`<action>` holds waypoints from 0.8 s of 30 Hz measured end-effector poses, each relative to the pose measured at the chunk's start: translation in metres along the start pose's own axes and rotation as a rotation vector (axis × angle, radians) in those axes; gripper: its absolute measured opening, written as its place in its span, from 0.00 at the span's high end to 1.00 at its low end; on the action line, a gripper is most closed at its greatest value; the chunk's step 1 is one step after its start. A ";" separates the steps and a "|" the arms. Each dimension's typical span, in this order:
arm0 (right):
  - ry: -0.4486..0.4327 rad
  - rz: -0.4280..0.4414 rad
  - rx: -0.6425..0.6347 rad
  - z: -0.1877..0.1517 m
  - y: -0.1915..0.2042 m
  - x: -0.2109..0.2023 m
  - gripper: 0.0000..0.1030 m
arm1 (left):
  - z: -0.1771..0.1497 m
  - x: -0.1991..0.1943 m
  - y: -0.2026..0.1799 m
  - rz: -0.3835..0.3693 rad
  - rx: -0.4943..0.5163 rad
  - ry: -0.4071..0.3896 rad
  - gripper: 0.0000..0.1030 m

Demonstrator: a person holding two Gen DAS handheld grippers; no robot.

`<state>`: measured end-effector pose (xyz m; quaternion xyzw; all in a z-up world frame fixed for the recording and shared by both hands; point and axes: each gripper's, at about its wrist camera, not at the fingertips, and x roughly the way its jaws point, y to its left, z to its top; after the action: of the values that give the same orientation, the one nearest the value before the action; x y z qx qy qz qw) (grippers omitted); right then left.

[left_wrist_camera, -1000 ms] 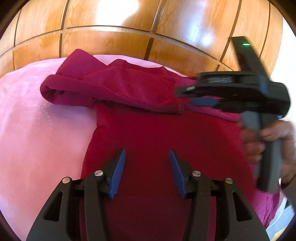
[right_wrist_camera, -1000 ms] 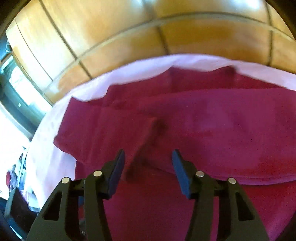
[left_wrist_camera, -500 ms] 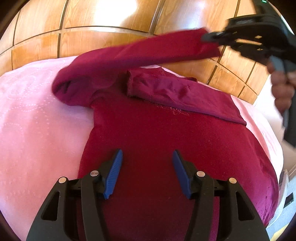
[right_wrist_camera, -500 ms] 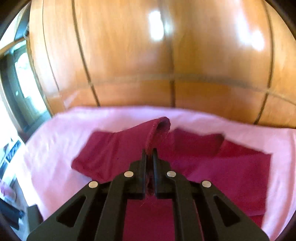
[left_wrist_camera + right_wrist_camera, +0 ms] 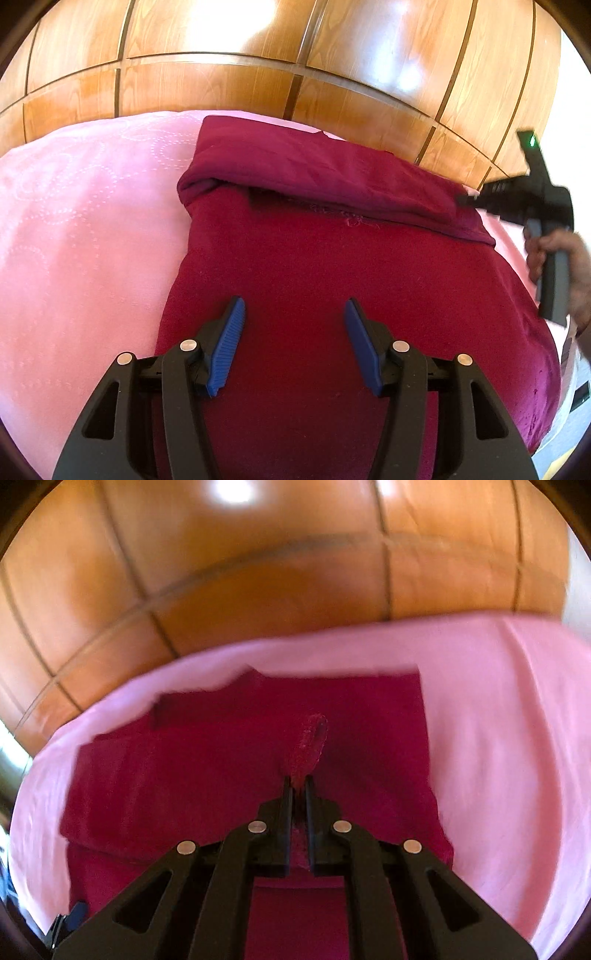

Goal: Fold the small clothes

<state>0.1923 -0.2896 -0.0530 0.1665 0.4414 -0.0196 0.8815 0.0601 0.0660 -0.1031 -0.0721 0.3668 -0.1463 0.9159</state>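
A dark red garment [image 5: 332,280] lies spread on a pink bedcover [image 5: 81,236]. Its far part, a sleeve [image 5: 332,173], is folded across the top of the body. My left gripper [image 5: 293,325] is open and empty, low over the near part of the garment. My right gripper [image 5: 298,786] is shut on the sleeve's cuff [image 5: 308,746], which sticks up past the fingertips. In the left wrist view the right gripper [image 5: 469,201] is at the garment's right edge, holding the sleeve end low over the bed.
A glossy wooden panelled wall [image 5: 258,74] stands right behind the bed. The pink bedcover [image 5: 498,720] extends to the left and right of the garment. The bed's edge drops off at the right [image 5: 569,369].
My right gripper shut on the sleeve cuff, lifted it high, then carried it rightward and down, laying the sleeve across the garment's top. My left gripper stayed open over the near part.
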 end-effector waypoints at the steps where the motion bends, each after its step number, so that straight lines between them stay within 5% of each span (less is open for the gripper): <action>1: 0.013 0.015 0.015 -0.001 -0.005 0.005 0.95 | 0.001 0.000 0.000 0.003 0.000 0.005 0.46; 5: 0.013 0.046 0.052 -0.006 -0.018 0.006 0.87 | 0.009 -0.005 -0.002 0.004 -0.002 0.041 0.46; 7: 0.004 0.048 0.053 -0.008 -0.022 0.000 0.60 | 0.017 -0.011 0.003 -0.015 -0.029 0.050 0.46; 18: -0.013 0.073 -0.005 -0.009 -0.017 -0.014 0.60 | 0.092 -0.011 0.095 0.005 -0.284 -0.022 0.36; 24: 0.011 0.050 -0.024 -0.007 -0.009 0.006 0.60 | 0.136 0.034 0.135 -0.101 -0.385 0.030 0.36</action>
<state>0.1892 -0.2953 -0.0644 0.1671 0.4423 0.0086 0.8811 0.2066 0.1862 -0.0590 -0.2622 0.3976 -0.1201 0.8710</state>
